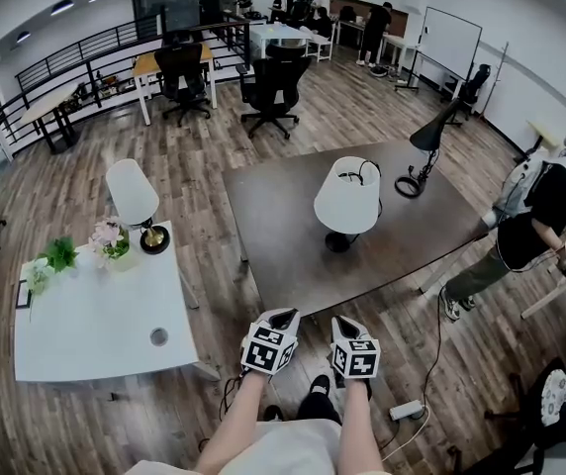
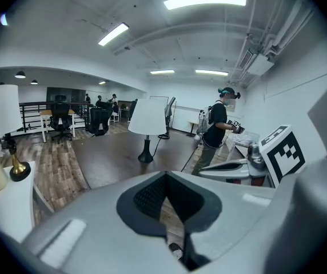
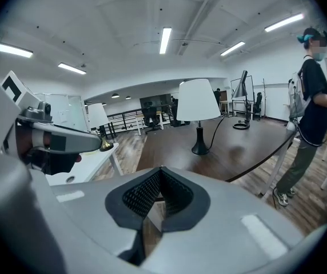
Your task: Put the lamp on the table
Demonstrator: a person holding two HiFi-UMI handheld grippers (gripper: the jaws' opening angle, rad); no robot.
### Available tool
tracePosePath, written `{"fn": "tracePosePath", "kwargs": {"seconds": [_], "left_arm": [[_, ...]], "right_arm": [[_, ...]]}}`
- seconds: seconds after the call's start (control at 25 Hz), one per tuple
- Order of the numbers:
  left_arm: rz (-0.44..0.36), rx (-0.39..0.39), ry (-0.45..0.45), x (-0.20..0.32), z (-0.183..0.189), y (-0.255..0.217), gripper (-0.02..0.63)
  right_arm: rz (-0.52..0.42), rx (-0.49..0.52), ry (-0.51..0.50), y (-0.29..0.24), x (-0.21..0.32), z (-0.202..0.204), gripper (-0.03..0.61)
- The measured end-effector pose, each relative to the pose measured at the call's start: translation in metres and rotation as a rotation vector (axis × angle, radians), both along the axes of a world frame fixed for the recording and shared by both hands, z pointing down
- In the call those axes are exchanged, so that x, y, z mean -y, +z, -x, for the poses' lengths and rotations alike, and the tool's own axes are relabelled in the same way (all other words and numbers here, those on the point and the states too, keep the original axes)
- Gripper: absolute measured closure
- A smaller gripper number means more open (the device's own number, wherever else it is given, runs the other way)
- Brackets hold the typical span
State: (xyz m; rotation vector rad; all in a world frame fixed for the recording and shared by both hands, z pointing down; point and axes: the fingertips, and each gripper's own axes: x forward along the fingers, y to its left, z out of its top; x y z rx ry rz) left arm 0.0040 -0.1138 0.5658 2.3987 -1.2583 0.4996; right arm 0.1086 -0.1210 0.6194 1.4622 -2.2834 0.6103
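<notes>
White-shaded and on a black foot, the lamp (image 1: 347,198) stands upright on the table (image 1: 283,255), a dark brown top. It is set near the middle of the top, well in from every edge, with bare wood all round its foot. A black desk lamp (image 1: 429,135) stands toward the far right corner, well apart from it. The near edge runs slantwise, and its left end comes closest to the person.

A strip of plank floor (image 1: 214,166) lies open between this table and the white table (image 1: 95,325) on the left. That one carries a second lamp (image 1: 132,192) and some flowers at its far end. Behind the brown top the floor is open as far as the office chairs (image 1: 271,87). A person (image 1: 535,216) stands off the right-hand corner. A power strip (image 1: 405,410) lies on the floor by the wearer's feet.

The left gripper (image 1: 281,317) and right gripper (image 1: 345,325) hang side by side just short of the near edge, over the floor, far from the lamp. Each gripper view shows the ribbed pads pressed together at the tips. Both are clenched on nothing and touch nothing.
</notes>
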Motion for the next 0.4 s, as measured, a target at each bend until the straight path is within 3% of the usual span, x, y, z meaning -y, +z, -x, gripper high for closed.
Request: {"fn": "tracePosePath", "kwargs": {"seconds": [0.4], "left_arm": [[-0.013, -0.005, -0.010, -0.0008, -0.0019, -0.0032, 0.612]], "right_arm": [[-0.009, -0.003, 0.000, -0.0029, -0.0024, -0.0027, 0.554]]}}
